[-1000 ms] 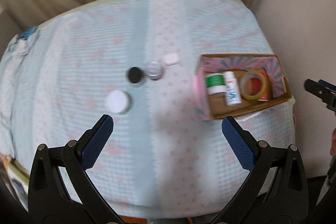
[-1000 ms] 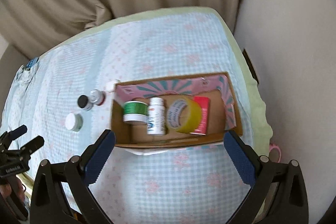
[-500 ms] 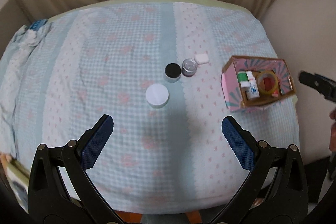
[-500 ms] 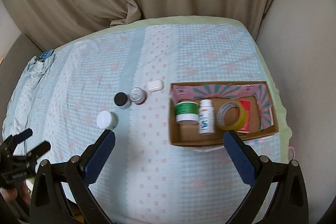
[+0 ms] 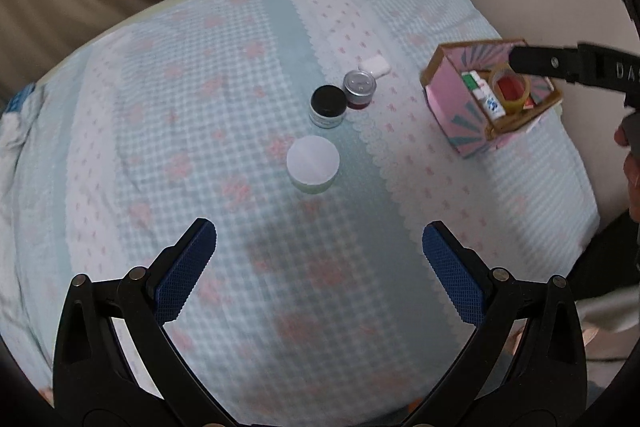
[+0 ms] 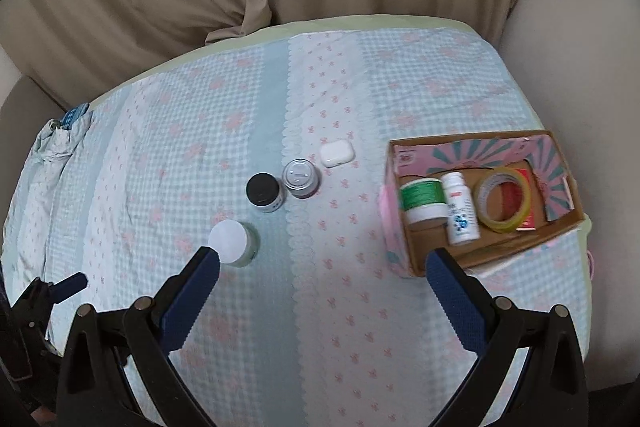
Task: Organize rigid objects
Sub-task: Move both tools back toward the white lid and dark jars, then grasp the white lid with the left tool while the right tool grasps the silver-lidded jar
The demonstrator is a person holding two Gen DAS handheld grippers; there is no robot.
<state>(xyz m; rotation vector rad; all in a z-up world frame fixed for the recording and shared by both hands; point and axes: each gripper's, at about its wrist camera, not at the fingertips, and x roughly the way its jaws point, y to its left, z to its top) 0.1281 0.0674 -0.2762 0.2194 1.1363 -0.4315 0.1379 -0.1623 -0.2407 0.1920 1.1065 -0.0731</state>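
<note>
ahead of the left gripper, in the left wrist view, the white-lidded jar is seen standing on the checked cloth, almost on the line between the widely parted, empty fingers; beyond it the black-lidded jar and the silver-lidded jar stand side by side, with a white case behind them, and the cardboard box lies well to the right. in the right wrist view, the right gripper is likewise held wide and empty, the white-lidded jar being just past its left fingertip, while the box, already holding a green-lidded jar, a bottle and a tape roll, lies just past its right fingertip. the left gripper is judged squarer to the white-lidded jar, the right nearer the box.
</note>
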